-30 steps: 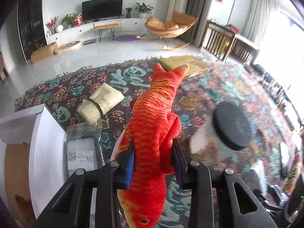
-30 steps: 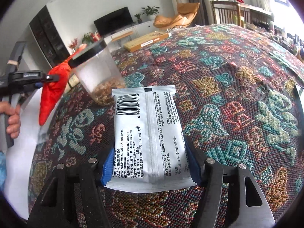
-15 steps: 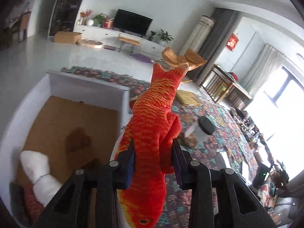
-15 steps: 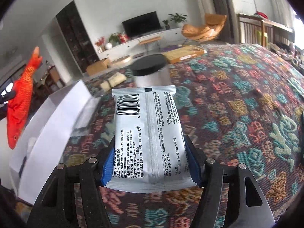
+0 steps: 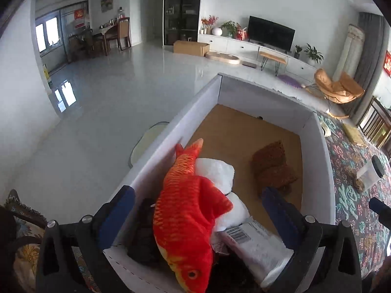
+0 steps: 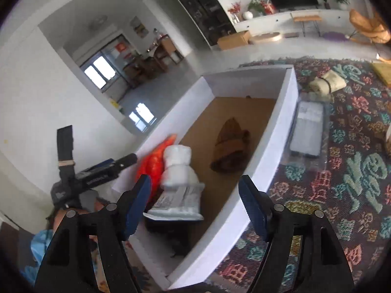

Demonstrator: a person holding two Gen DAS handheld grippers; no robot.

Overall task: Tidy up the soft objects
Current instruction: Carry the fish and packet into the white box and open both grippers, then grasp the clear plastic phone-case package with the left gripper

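So both hands have swung over to the white box (image 5: 317,146) since a second ago, when the two grippers were out over the patterned rug (image 6: 354,171) with stuff clamped in them.

Left gripper (image 5: 195,207): it was pinching the red plush fish (image 5: 188,210) around the middle, and now the jaws are opening, spread wide with the blue pads clear of the fish on both sides. The fish sits between them but nothing is pressing on it. It's inside the box against the left wall, tail pointing to the far end, partly lying over a white plush (image 5: 217,173).

Right gripper (image 6: 195,207): it had the white snack packet (image 6: 178,202) squeezed between its pads half a second ago. Now the jaws are opening and the packet is loose, down in the near end of the box, touching the white plush. Pads aren't on it.

Also in the box: a brown knitted thing (image 5: 273,168) further in, towards the right wall, apart from the pile. Something dark is in the near corner, can't tell what.

Outside the box on the rug: a clear-wrapped grey pack (image 6: 308,129) just beside the right wall, a rolled cream bag (image 6: 327,83) near the far right corner, and the black-lidded jar (image 5: 371,171) well off to the right.
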